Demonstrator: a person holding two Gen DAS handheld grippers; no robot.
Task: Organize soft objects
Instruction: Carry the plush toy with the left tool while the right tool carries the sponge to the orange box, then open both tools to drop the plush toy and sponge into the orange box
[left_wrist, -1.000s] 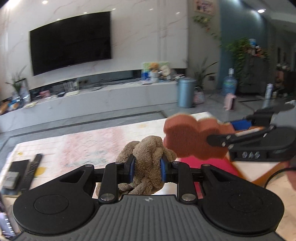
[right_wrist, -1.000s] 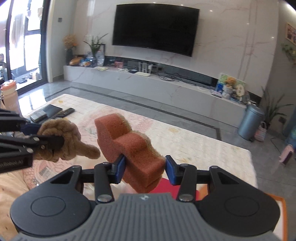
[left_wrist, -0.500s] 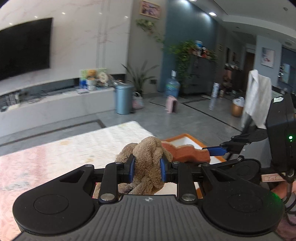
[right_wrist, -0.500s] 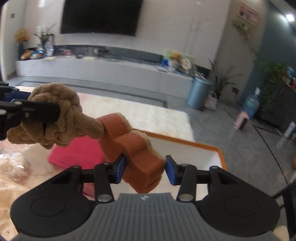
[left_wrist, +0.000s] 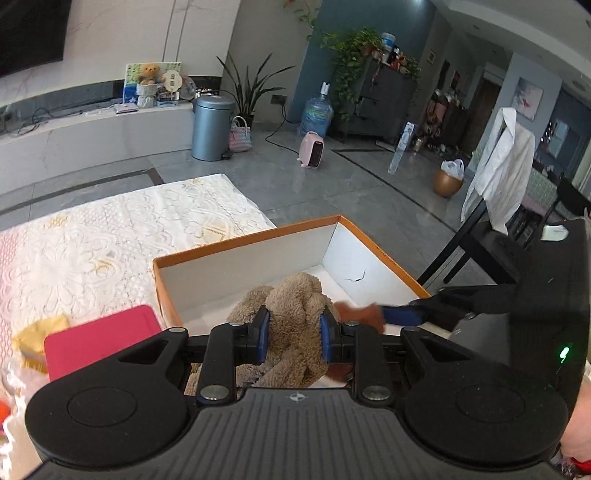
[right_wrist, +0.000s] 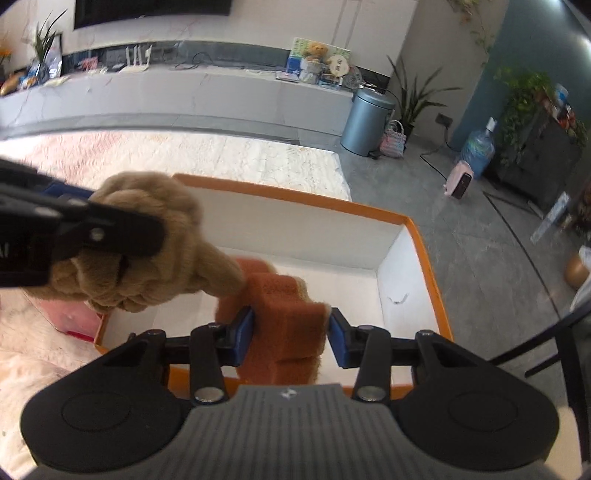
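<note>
Orange-rimmed box (left_wrist: 255, 236), both grippers angled down

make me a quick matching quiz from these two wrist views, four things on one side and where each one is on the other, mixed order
Things:
1. brown plush knot
2. rust sponge
3. pink pad
4. orange-rimmed box

Places:
A. flat on the lace cloth, left of the box
B. between the left tongs
C. on the table, open, under both soft things
D. between the right tongs

Pairs: 1-B, 2-D, 3-A, 4-C
</note>
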